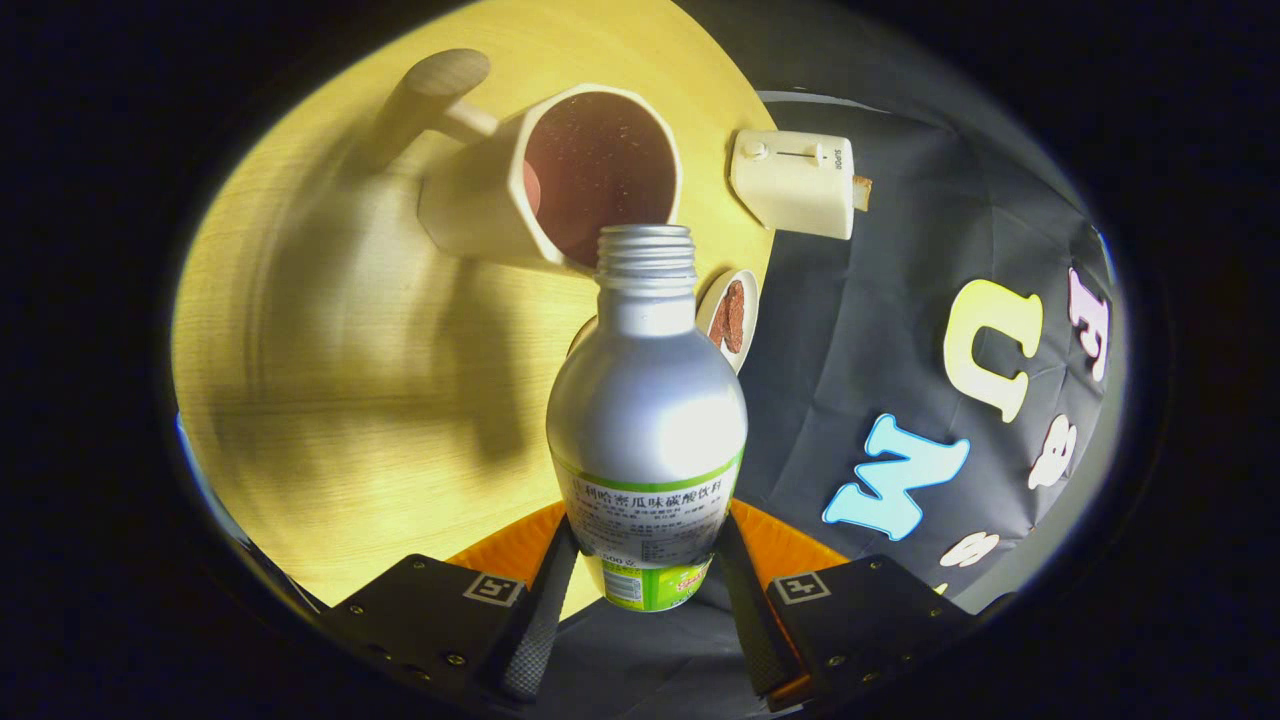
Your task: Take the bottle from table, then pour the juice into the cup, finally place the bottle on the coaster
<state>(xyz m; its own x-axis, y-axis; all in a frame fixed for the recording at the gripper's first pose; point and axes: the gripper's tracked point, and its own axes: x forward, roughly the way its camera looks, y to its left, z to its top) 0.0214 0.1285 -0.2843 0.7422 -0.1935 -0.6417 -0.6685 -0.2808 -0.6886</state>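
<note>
My gripper (pixel 645 590) is shut on a silver metal bottle (pixel 648 400) with a green and white label, both fingers pressing its lower body. The bottle has no cap, and its threaded open neck (pixel 646 250) points at the rim of a cream mug (pixel 480 205) just beyond it. The whole scene looks tilted, so I hold the bottle tipped toward the mug. The mug's inside (pixel 600 165) looks dark reddish; I see no stream leaving the neck. A small round white coaster (pixel 730 315) with a brown pattern lies beside the bottle's shoulder, partly hidden by it.
The light wooden table (pixel 340 380) carries the mug and the coaster. A cream toaster (pixel 795 182) with a slice in it stands at the table's edge past the coaster. The booth's black cloth wall (pixel 860 330) rises behind that edge.
</note>
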